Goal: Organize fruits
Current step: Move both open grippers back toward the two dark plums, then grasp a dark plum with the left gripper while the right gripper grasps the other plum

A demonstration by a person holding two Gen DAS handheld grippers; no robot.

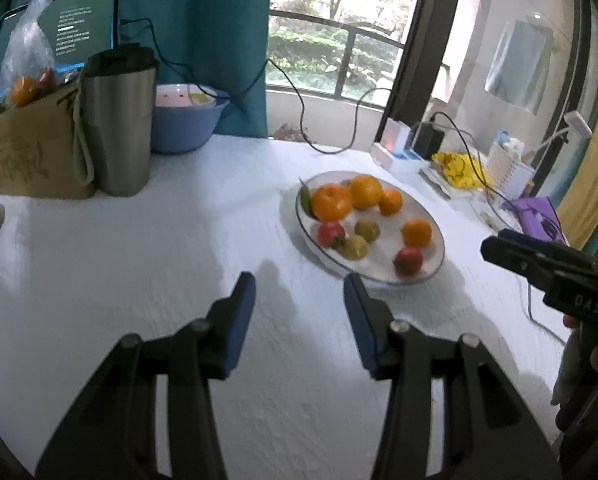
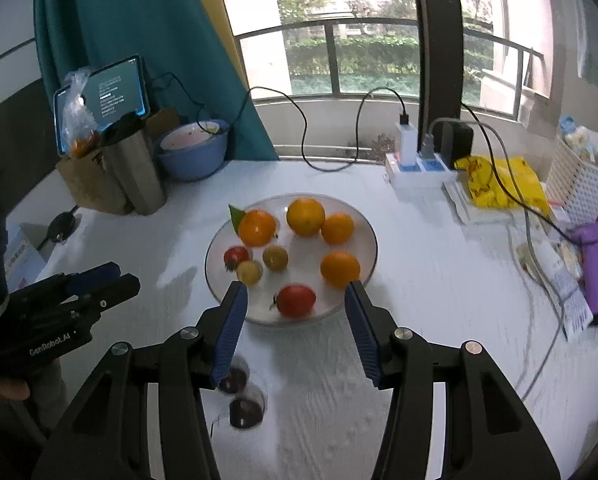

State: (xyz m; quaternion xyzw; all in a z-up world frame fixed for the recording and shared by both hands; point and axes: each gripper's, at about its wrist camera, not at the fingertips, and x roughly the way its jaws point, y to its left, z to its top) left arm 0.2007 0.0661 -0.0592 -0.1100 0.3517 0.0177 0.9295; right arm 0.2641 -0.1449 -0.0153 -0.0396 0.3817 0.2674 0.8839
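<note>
A white plate (image 2: 363,216) (image 1: 431,216) on the white table holds several oranges, two red tomatoes and two small yellow-green fruits. An orange with a green leaf (image 2: 256,227) lies at its far left. A red tomato (image 2: 296,300) lies at the near rim, just beyond my right gripper (image 2: 295,296), which is open and empty above the table. My left gripper (image 1: 299,286) is open and empty, left of the plate and near its front rim. Each gripper shows in the other's view, the right (image 1: 495,246) and the left (image 2: 123,278).
At the back left stand a steel tumbler (image 1: 117,128), a paper bag (image 1: 27,152) with bagged fruit, a blue bowl (image 1: 187,124) and a tablet (image 1: 83,24). A power strip (image 2: 415,168), cables, a yellow bag (image 2: 499,184) and a white basket (image 2: 579,188) crowd the right. Two dark round things (image 2: 245,408) lie under my right gripper.
</note>
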